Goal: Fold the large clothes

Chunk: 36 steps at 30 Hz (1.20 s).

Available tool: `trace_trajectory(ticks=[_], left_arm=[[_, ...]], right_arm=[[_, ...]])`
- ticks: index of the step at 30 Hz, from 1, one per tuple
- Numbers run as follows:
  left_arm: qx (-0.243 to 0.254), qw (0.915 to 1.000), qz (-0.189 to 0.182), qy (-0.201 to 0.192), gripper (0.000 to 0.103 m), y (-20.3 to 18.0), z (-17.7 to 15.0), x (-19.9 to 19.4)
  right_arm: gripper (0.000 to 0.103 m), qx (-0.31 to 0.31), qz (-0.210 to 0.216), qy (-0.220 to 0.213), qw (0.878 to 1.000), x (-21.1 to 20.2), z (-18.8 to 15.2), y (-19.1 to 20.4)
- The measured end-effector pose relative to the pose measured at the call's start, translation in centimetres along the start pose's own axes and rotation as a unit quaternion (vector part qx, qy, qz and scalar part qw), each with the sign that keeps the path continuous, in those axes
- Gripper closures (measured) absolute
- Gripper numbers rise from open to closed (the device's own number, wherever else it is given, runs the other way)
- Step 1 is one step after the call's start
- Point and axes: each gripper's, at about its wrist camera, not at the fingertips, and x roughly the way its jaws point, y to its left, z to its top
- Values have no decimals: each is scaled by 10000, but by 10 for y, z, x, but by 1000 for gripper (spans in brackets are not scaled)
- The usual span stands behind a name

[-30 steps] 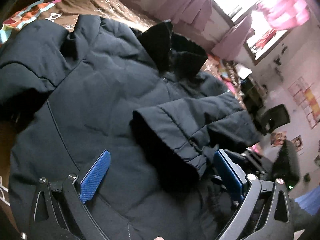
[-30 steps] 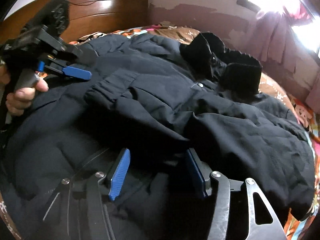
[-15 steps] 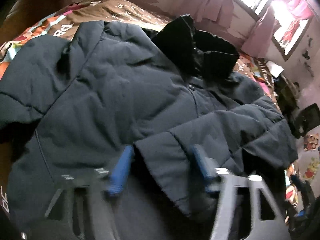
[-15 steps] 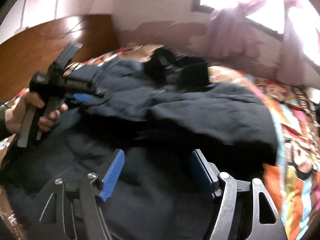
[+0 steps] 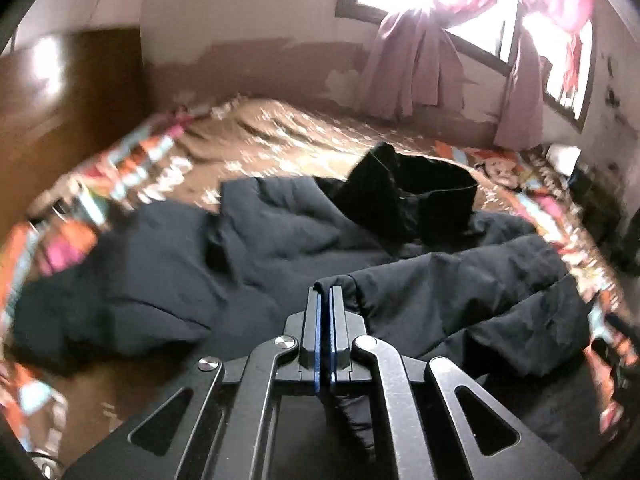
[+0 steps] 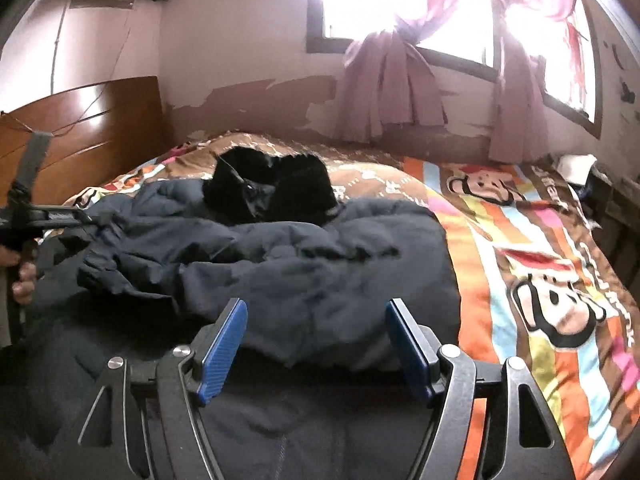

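Observation:
A large dark navy padded jacket [image 5: 280, 248] with a black fur collar [image 5: 416, 196] lies spread on the bed. In the left wrist view my left gripper [image 5: 325, 294] is shut on the cuff of a sleeve [image 5: 460, 292] folded across the jacket's front. In the right wrist view the jacket [image 6: 312, 264] fills the middle. My right gripper [image 6: 316, 316] is open and empty just above the jacket's lower part. My left gripper [image 6: 60, 216] shows at the far left there, held by a hand.
The bed carries a colourful cartoon monkey blanket [image 6: 540, 280]. A wooden headboard [image 6: 80, 128] stands at the left. Pink curtains [image 6: 392, 88] hang at bright windows on the far wall. Dark furniture [image 5: 600, 200] stands beyond the bed's right edge.
My left gripper has closed on the sleeve cuff and pulled back. My right gripper has drawn back and lifted, still open. The jacket's front has bunched up.

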Motion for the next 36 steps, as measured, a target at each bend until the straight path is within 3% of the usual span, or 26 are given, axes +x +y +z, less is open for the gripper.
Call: trace_trajectory(ticks=[4, 10, 13, 17, 20, 26, 28, 29, 30, 31, 32, 34, 36], left_arm=[[267, 9989, 324, 210, 102, 3, -10, 4], [184, 9945, 722, 735, 102, 26, -29, 38], [170, 9932, 659, 949, 102, 38, -37, 49], [148, 9927, 574, 1053, 101, 42, -43, 57], [201, 9924, 561, 1075, 100, 40, -44, 58], [-351, 9955, -140, 868, 96, 62, -41, 40], [-490, 9951, -279, 812, 92, 71, -39, 30], [-589, 9945, -336, 797, 82, 76, -39, 24], [-732, 9937, -367, 761, 63, 85, -39, 18], [-917, 9928, -356, 690, 54, 96, -39, 11], [-1099, 9912, -430, 594, 48, 107, -40, 4], [-1416, 9867, -600, 533, 47, 125, -40, -6], [-1786, 9818, -290, 578, 35, 151, -42, -14]], right_arm=[[31, -138, 106, 313, 9994, 28, 17, 19], [31, -329, 638, 998, 9924, 90, 33, 59], [31, -630, 739, 1275, 9871, 114, 30, 81], [31, -955, 574, 1608, 9807, 142, 17, 100], [29, -872, 540, 1789, 9785, 157, 8, 99], [28, -924, 471, 1810, 9780, 164, -4, 102], [27, -846, 530, 1698, 9804, 159, -2, 99], [26, -797, 567, 1606, 9821, 154, -1, 97], [26, -781, 576, 1552, 9831, 151, 0, 98], [26, -762, 602, 1462, 9845, 146, 3, 99], [25, -738, 657, 1335, 9861, 142, 7, 101], [22, -674, 806, 1151, 9878, 133, 14, 107], [21, -613, 1005, 1014, 9879, 125, 22, 118]])
